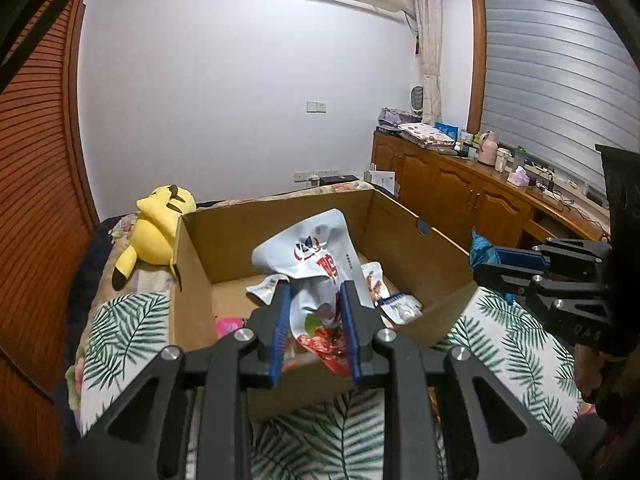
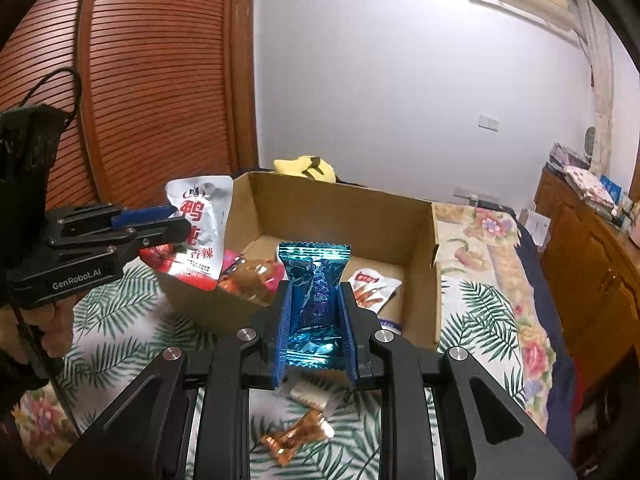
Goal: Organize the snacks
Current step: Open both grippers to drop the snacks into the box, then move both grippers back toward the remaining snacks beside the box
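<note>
Snacks are held in both grippers above the near end of an open cardboard box (image 1: 404,236) that sits on a leaf-print cloth (image 1: 128,332) over a bed. The left gripper (image 1: 314,292) has its blue pads clamped on a white and red pouch (image 1: 316,256), which stands up crumpled between them; in the right wrist view the same pouch shows its red printed characters and hangs over the box's near left corner. The right gripper (image 2: 314,292) is clamped on a shiny blue wrapper (image 2: 314,276) with serrated ends, held upright over the box's near wall. Inside the box lie more snacks: a pink packet (image 2: 231,258) and an orange-brown packet (image 2: 250,280) by the near left corner, a white packet with red print (image 2: 374,288) toward the right, and a white and blue packet (image 1: 402,306) beside it. On the cloth in front of the box, under the right gripper, lie a copper-coloured candy (image 2: 296,436) and a pale wrapped piece (image 2: 316,394) (partly hidden by the fingers). A yellow plush toy (image 1: 154,232) lies on the bed just behind the box's far left corner. A wooden cabinet (image 1: 460,188) with assorted items on top runs along the window wall to the right, well apart from the box.
</note>
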A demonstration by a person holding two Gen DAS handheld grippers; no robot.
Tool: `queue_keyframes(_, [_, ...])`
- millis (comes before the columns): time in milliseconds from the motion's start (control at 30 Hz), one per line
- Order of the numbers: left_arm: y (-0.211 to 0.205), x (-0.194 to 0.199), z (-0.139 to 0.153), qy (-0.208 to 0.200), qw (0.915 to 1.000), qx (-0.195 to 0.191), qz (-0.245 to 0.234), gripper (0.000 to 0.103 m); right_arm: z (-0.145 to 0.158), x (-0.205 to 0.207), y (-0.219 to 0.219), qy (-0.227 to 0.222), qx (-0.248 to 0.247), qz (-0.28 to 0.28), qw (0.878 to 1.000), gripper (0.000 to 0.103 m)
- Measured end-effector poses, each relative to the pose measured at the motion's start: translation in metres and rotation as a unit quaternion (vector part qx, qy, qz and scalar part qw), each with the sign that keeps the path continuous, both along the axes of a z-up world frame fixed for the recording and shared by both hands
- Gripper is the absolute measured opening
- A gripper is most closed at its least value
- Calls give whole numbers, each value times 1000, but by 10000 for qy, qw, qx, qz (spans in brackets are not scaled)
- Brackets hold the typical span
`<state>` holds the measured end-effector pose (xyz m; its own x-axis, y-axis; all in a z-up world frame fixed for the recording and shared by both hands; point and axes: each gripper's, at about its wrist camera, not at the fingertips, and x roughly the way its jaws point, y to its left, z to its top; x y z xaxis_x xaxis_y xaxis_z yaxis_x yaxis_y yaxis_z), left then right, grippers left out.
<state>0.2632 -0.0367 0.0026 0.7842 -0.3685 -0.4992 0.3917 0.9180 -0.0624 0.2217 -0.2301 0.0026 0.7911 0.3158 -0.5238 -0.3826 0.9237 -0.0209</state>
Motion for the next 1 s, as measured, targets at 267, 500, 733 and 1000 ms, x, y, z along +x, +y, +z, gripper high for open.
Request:
queue_keyframes(267, [0,50,-21,136,9998,-122,9,22,-6,40,-2,-5,55,19,10000,21])
queue_keyframes(500, [-1,79,-33,315,9994,-106,1,22,-13,66,11,80,112,236,9996,21])
queue_keyframes(733, [-10,90,-47,506,9987,-52,-34,23,-33,80,25,386,5,351,9986,21])
queue_keyframes(1000, [-20,79,-46,385,9992,46,-18,52,-39,81,18,464,76,208,9987,45])
